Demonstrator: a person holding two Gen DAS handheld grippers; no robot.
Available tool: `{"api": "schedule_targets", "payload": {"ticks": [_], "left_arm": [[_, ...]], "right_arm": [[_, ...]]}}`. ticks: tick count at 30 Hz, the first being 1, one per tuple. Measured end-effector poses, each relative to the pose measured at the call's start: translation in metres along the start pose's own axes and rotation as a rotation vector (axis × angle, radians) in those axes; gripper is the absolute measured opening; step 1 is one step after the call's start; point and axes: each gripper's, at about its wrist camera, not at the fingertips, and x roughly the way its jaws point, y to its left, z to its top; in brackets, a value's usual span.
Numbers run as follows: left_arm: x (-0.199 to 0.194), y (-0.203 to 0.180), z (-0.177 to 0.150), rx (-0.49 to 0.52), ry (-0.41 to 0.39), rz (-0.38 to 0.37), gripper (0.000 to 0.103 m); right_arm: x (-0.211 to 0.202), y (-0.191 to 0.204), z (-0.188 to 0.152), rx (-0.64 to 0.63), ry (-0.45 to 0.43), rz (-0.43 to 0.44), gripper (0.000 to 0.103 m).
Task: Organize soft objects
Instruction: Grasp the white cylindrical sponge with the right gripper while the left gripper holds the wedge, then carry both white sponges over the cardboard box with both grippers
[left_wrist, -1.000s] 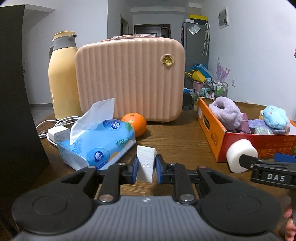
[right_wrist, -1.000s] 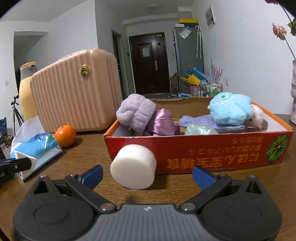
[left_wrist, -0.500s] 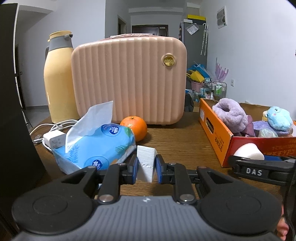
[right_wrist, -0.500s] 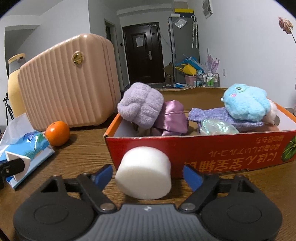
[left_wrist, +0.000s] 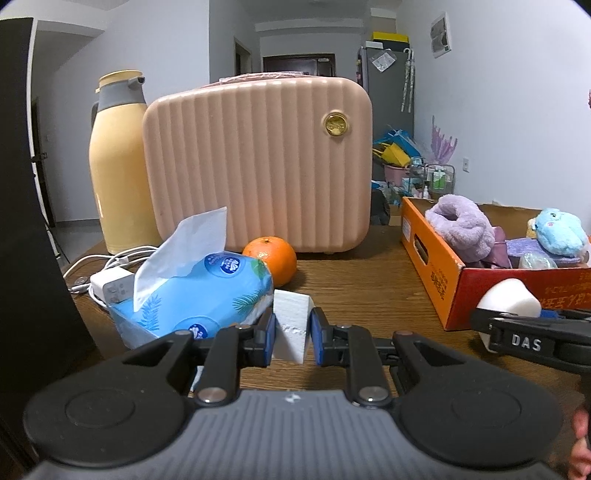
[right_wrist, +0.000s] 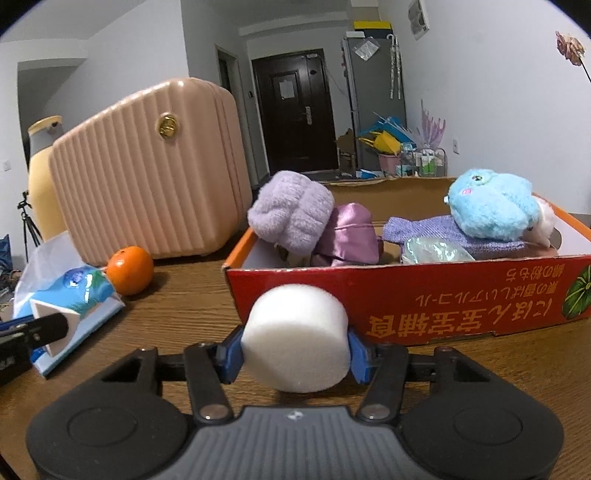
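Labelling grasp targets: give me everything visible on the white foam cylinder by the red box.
The white foam cylinder is a short, matte, fine-pored sponge puck with rounded edges. It lies on its side, one flat face toward the right wrist camera, just in front of the red cardboard box. The right hand-held gripper has its blue pads on both sides, jaws closing. No visible denting yet. Its underside is hidden.
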Motion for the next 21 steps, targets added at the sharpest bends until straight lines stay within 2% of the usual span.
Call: {"api": "schedule_targets", "payload": {"ticks": [5,11,21], "left_arm": [[-0.003,0.001,0.000,-0.010,-0.013,0.033,0.020],[-0.005,0.008,0.004,-0.081,-0.008,0.059,0.020],[-0.012,-0.017,0.015,-0.143,-0.035,0.046,0.020]], "right_arm": [[-0.010,0.002,0.000,-0.016,-0.031,0.031,0.055],[-0.024,0.004,0.001,-0.051,-0.081,0.061,0.055],[-0.039,-0.016,0.012,-0.047,-0.149,0.071,0.055]]}}
